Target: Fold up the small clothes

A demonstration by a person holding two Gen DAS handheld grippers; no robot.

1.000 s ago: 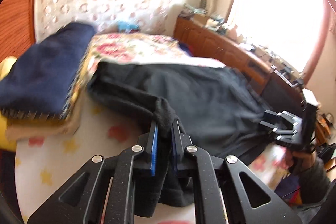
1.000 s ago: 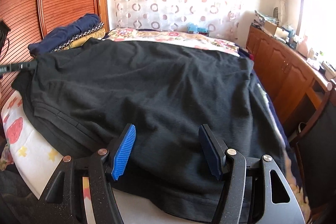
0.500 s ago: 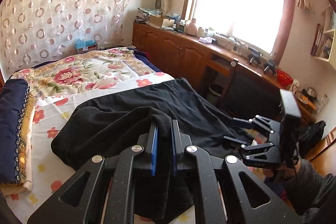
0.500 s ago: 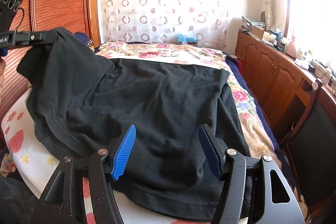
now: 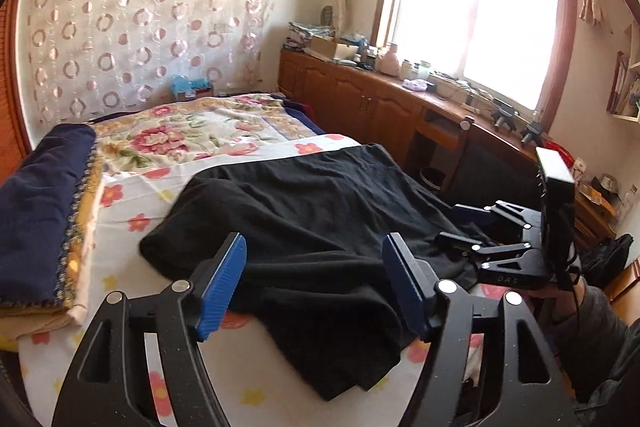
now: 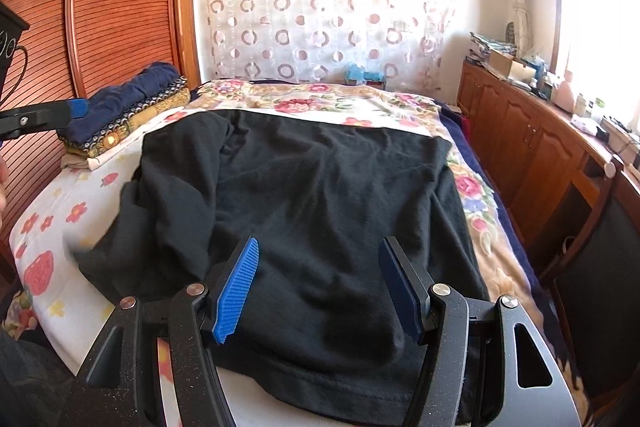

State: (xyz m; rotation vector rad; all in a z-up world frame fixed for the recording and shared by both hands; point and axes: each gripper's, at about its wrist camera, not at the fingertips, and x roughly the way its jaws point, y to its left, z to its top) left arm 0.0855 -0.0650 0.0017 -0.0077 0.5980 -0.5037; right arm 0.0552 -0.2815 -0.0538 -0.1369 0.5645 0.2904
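We are letting go of the black garment after carrying one side across it.

Nearest us, the left gripper (image 5: 314,281) has just been opening its jaws, and the fold it was pinching is now lying loose on the black garment (image 5: 320,211); the right gripper (image 6: 318,289) is hovering with jaws apart, holding nothing. We are judging the first fold laid. The garment is resting on the flowered bed (image 6: 60,203), folded blankets (image 5: 40,211) beside it, wooden cabinets (image 5: 360,103) and window (image 5: 476,3) beyond.

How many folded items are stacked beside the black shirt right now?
3, maybe more hidden: a navy one on top, a patterned gold one under it, and a beige one at the bottom, left of the black shirt.
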